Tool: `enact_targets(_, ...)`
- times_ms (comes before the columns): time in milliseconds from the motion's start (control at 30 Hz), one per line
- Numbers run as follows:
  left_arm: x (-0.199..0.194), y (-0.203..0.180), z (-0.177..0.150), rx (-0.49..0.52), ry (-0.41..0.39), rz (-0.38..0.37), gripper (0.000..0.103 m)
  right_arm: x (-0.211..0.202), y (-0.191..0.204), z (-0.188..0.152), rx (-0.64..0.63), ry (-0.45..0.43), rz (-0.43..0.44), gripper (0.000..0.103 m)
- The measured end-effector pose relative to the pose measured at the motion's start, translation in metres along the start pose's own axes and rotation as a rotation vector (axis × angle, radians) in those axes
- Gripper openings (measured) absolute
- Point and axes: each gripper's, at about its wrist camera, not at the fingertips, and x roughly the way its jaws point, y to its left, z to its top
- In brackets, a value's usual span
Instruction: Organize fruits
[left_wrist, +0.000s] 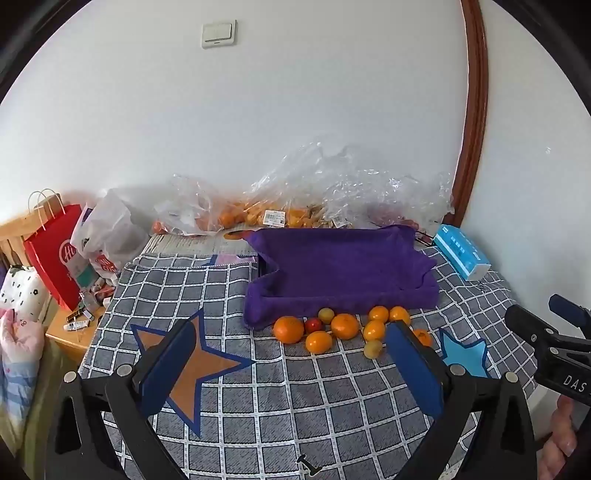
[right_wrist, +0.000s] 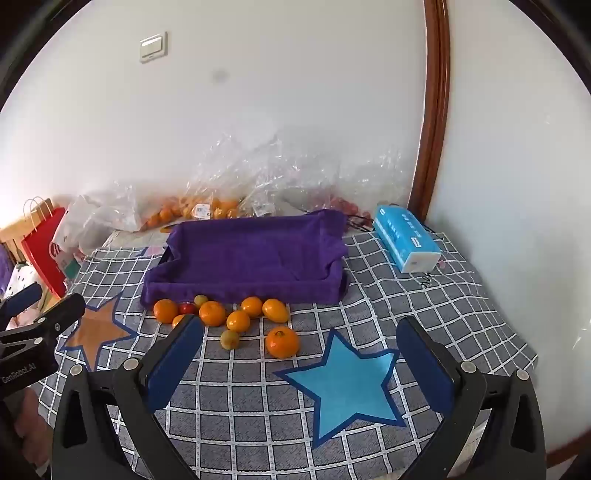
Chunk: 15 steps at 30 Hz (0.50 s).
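Both tongs stand apart and hold nothing: left tongs (left_wrist: 291, 343), right tongs (right_wrist: 299, 338), each above the near part of the checked tablecloth (right_wrist: 258, 406). The fruits (right_wrist: 225, 317), oranges with smaller red and yellowish ones, lie clustered on the cloth against the near wall of the purple-lined tray (right_wrist: 243, 258). A blue tissue pack (right_wrist: 404, 238) sits near the tabletop's far right corner.

Purple tray (right_wrist: 243, 291), orange fruits (right_wrist: 282, 342) (1 red (right_wrist: 187, 307)), grey white-checked tablecloth (right_wrist: 258, 406), blue star (right_wrist: 343, 384), orange star (left_wrist: 184, 365)
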Motion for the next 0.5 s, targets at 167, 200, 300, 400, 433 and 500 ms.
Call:
enact_targets(167, -0.006, 0.004, -0.003, -0.014, -0.015, -0.004, 0.103, -0.008, 0.003, 0.001, 0.0, 0.019, -0.001, 0.103)
enact_targets(200, -0.003, 0.001, -0.002, -0.01, -0.004, -0.001, 0.103, -0.009, 0.003, 0.003, 0.001, 0.022, 0.003, 0.103)
enact_targets(300, -0.002, 0.004, 0.0, -0.025, 0.004, -0.008, 0.103, -0.006, -0.001, 0.006, 0.008, 0.035, 0.013, 0.103)
enact_targets(400, -0.002, 0.004, 0.002, -0.031, 0.009, -0.02, 0.103, -0.007, -0.001, 0.002, 0.003, 0.022, 0.005, 0.103)
enact_targets(433, -0.002, 0.004, 0.003, -0.03, 0.01, -0.02, 0.103, -0.006, -0.001, 0.003, 0.002, 0.022, 0.004, 0.103)
enact_targets(500, -0.002, 0.003, 0.003, -0.025, 0.007, -0.013, 0.103, -0.008, -0.001, 0.003, 0.002, 0.015, 0.006, 0.103)
